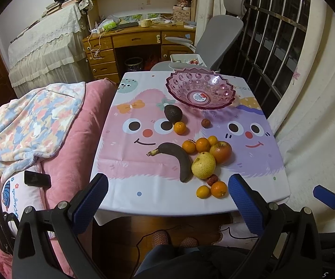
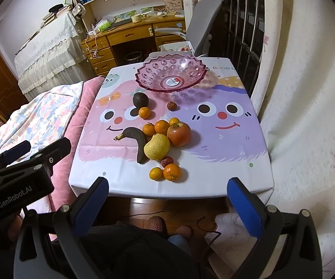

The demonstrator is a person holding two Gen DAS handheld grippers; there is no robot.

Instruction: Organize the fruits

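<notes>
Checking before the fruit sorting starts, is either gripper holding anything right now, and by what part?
Nothing is held. The left gripper and right gripper are both open, short of the table.

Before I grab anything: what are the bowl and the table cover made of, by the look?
Bowl: probably clear pink plastic, possibly glass; glossy glints, moulded dimples, label showing through the base. Cover: thin printed cloth or plastic sheet, matte, with fold creases and a draped edge.

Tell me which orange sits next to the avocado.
The lone orange touching the avocado; the other oranges cluster by the apple or at the near edge.
</notes>
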